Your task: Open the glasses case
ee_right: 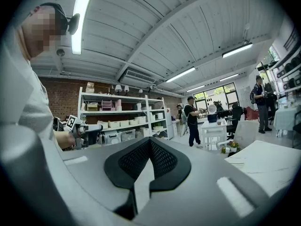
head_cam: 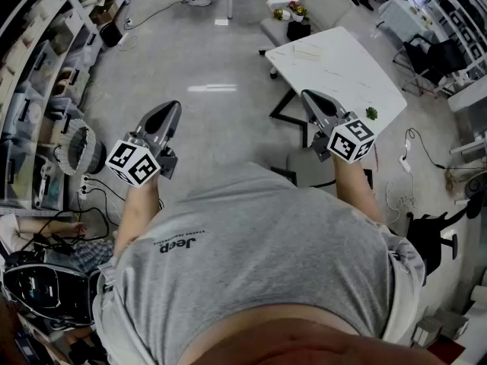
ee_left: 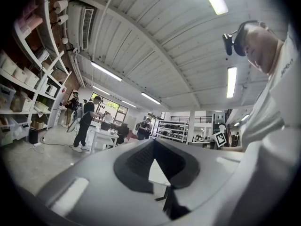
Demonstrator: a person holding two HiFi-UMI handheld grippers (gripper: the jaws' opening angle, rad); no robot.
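I see no glasses case that I can make out in any view. A white table [head_cam: 335, 67] stands ahead on the right, with a small green object [head_cam: 370, 113] at its near right edge. My left gripper [head_cam: 173, 106] is held out over the bare floor, jaws shut and empty. My right gripper [head_cam: 307, 95] hangs just short of the table's near edge, also shut with nothing in it. In the left gripper view the left gripper [ee_left: 154, 142] shows its pads meeting at the tip. The right gripper [ee_right: 149, 140] shows the same in its own view.
Shelving [head_cam: 30, 90] with boxes lines the left side, and a round wire object [head_cam: 80, 149] and cables lie on the floor below it. Black table legs [head_cam: 285, 109] stand under the table. Flowers [head_cam: 293, 10] sit on a far seat. People stand at distant desks [ee_left: 87, 121].
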